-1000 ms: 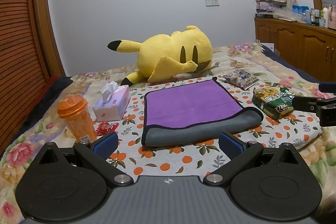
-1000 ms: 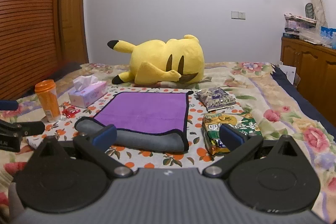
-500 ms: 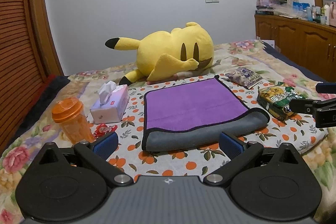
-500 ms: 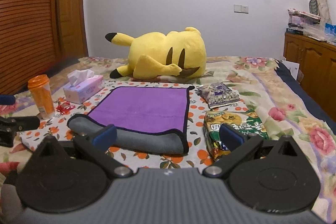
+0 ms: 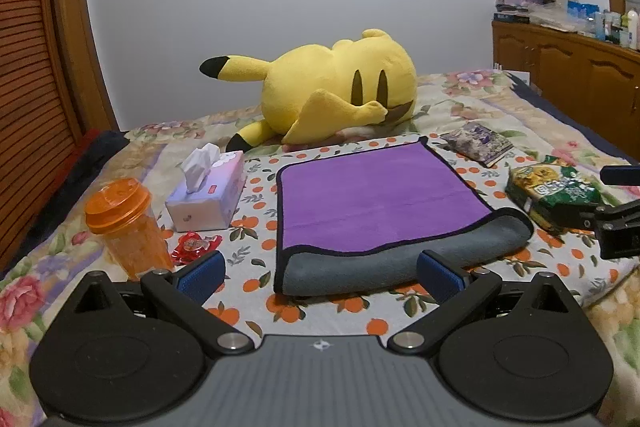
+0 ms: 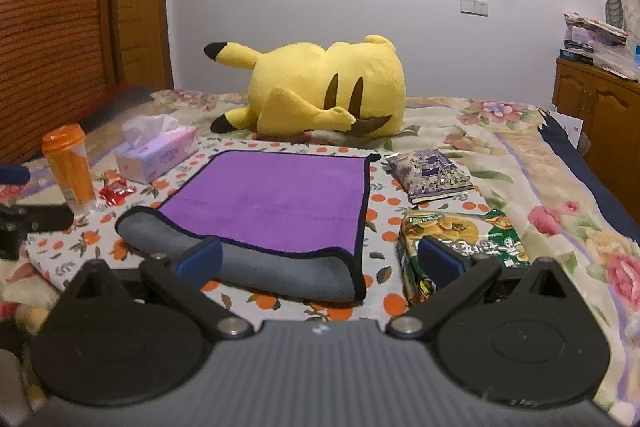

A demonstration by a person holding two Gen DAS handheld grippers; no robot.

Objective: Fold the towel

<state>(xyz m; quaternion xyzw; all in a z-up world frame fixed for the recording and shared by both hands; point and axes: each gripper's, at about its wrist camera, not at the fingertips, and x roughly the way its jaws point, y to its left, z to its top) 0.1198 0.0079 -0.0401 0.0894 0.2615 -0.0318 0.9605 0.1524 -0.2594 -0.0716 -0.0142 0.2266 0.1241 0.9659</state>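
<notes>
Over the last second both cameras pull back and rise a little from the bed: the towel (image 5: 380, 203) sits smaller and farther off in each view than it did, so both tools are withdrawing from it rather than closing in. The towel lies flat on the orange-patterned cloth (image 5: 256, 203) in the middle of the bed, purple side up, with its near edge turned over into a soft grey roll; its shape has not altered across the frames. The left gripper (image 5: 320, 269) has its blue-padded jaws spread wide and empty, hanging short of the grey roll, and the right gripper (image 6: 320, 257) is likewise spread wide and holds nothing, off the towel's near right corner beside the green snack bag (image 6: 460, 243). This suggests one fold has been laid and released, and the hands are resetting for the next grasp. The tissue box (image 5: 206, 195), orange cup (image 5: 124, 227) and red wrapper (image 5: 194, 245) stand left of the towel, a second snack packet (image 5: 478, 143) and the yellow plush toy (image 5: 332, 95) beyond it, none touching it.
</notes>
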